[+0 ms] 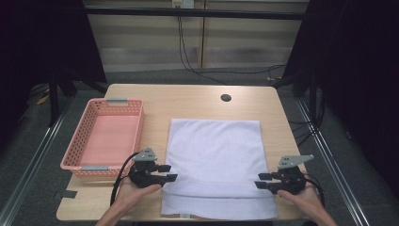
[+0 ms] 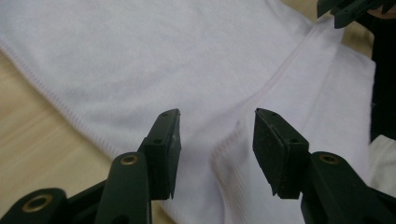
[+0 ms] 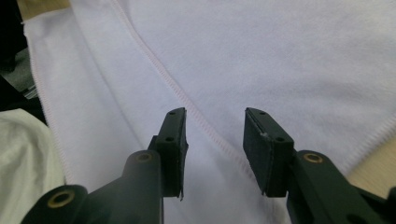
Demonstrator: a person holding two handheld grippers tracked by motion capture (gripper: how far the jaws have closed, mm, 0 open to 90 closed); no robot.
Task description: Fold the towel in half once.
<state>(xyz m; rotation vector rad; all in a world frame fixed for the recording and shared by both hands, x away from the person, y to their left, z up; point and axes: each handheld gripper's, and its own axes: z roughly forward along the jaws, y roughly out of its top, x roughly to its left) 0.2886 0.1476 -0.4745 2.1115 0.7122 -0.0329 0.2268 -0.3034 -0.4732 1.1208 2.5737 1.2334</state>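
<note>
A white towel [image 1: 214,155] lies flat on the wooden table [image 1: 188,96], with a hemmed edge [image 1: 216,192] running across it near the front. My left gripper [image 1: 170,173] hovers at the towel's left side with its jaws apart. In the left gripper view the jaws [image 2: 217,116] stand open just above the towel [image 2: 140,56], over the corner of the hemmed layer [image 2: 280,70]. My right gripper [image 1: 260,181] sits at the towel's right side. Its jaws [image 3: 215,114] are open over the stitched hem [image 3: 163,74], with nothing pinched.
An empty pink plastic basket [image 1: 136,127] stands at the table's left, just beyond my left gripper. A round cable hole [image 1: 226,98] sits near the far edge. The towel's front edge reaches the table's front edge.
</note>
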